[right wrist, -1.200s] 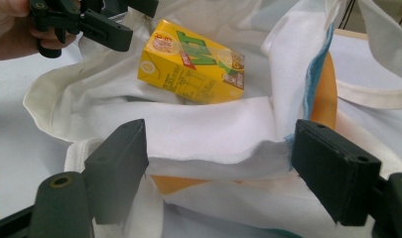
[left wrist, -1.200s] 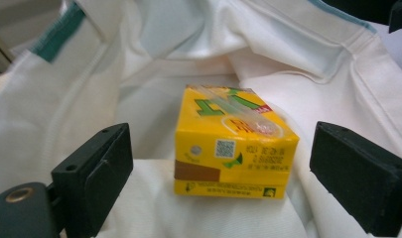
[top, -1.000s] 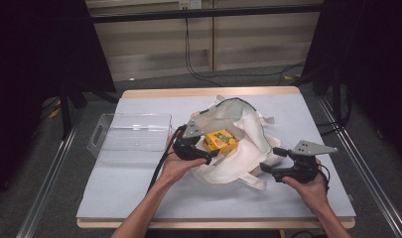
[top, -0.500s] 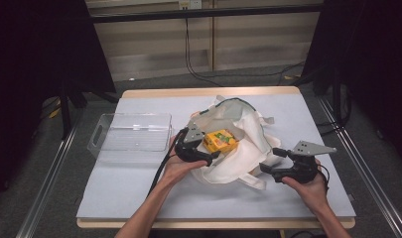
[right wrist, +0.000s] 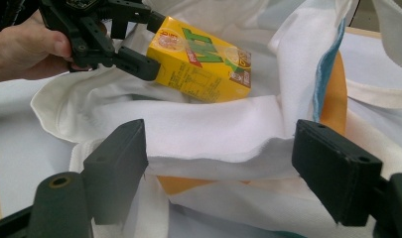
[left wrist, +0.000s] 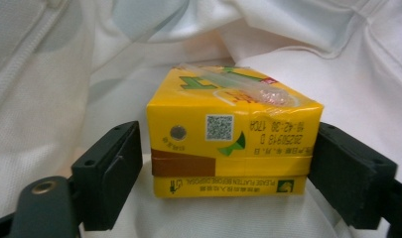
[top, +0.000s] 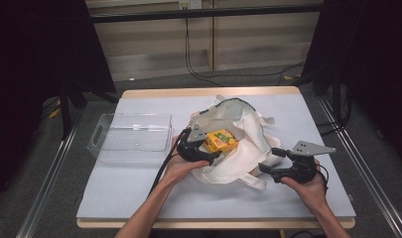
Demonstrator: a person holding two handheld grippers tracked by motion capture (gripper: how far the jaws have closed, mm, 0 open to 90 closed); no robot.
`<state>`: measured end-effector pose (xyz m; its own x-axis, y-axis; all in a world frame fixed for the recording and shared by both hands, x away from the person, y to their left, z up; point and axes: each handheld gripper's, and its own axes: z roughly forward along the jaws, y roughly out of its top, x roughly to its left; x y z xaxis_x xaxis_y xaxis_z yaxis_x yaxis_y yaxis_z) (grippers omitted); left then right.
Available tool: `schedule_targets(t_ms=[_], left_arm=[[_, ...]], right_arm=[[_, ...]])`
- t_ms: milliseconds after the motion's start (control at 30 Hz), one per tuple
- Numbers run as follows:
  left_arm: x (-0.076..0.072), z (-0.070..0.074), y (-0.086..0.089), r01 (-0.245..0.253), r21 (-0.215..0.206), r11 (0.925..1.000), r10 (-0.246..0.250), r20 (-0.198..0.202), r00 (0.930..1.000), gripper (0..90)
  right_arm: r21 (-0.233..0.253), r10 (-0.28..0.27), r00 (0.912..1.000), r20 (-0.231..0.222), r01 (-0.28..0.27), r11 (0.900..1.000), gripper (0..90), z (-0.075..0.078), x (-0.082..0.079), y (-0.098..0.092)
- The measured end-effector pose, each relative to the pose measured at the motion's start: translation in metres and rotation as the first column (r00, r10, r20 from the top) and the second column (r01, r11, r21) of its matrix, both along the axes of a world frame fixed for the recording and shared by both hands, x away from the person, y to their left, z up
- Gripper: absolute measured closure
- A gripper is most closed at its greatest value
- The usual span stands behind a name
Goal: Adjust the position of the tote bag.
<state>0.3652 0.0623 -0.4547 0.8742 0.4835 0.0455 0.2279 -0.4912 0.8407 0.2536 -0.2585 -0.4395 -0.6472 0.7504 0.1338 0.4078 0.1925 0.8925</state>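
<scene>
Little has moved in the last second. The left tongs still pinch the yellow juice box, right over the white cloth bag. The right tongs wait spread wide around the bag's edge. I think the box's trip has paused.

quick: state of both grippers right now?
Left gripper: shut on the yellow drink carton, over the white bag.
Right gripper: open, jaws either side of a fold of the bag, not clamped.
</scene>
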Motion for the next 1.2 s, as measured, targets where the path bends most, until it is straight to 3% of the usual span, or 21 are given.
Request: schedule_targets(t_ms=[67, 133, 267, 467, 633, 667, 700, 1200], left_arm=[[0.000, 0.000, 0.000, -0.002, -0.010, 0.9999, 0.002, -0.005, 1.0000, 22.6], [0.000, 0.001, -0.002, 0.000, 0.009, 1.0000, 0.000, -0.012, 0.9999, 27.1], [0.001, 0.003, -0.002, -0.011, 0.011, 0.9999, 0.012, -0.022, 0.9997, 27.6], [0.001, 0.005, 0.000, -0.022, -0.011, 0.9997, 0.022, -0.048, 0.9986, 27.7], [0.003, 0.008, 0.003, -0.029, -0.026, 0.9992, 0.027, -0.081, 0.9964, 27.7], [0.005, 0.010, 0.005, -0.020, -0.045, 0.9988, 0.015, -0.108, 0.9941, 27.7], [0.006, 0.012, 0.006, -0.022, -0.036, 0.9991, 0.018, -0.115, 0.9932, 27.8], [0.005, 0.032, 0.012, -0.027, -0.068, 0.9973, 0.018, -0.126, 0.9918, 27.8]], right_arm=[[-0.005, 0.006, 1.0000, -0.001, -0.006, 1.000, 21.7, -0.001, 0.000, 0.001], [-0.010, 0.007, 1.0000, -0.001, -0.007, 1.000, 21.7, -0.001, 0.000, 0.002], [0.022, 0.017, 0.9999, -0.002, -0.017, 1.000, 21.7, 0.002, -0.003, 0.004], [0.017, 0.011, 0.9999, 0.004, -0.011, 1.000, 21.7, 0.003, -0.004, 0.005], [0.026, 0.008, 0.9999, 0.012, -0.008, 1.000, 21.4, 0.004, -0.005, 0.005], [0.032, 0.006, 0.9999, 0.010, -0.006, 0.999, 21.3, 0.003, -0.004, 0.005], [0.037, 0.005, 1.0000, 0.007, -0.005, 0.999, 21.3, 0.003, -0.004, 0.006], [0.033, 0.015, 0.9996, 0.024, -0.016, 0.999, 20.6, 0.004, -0.009, 0.006]])
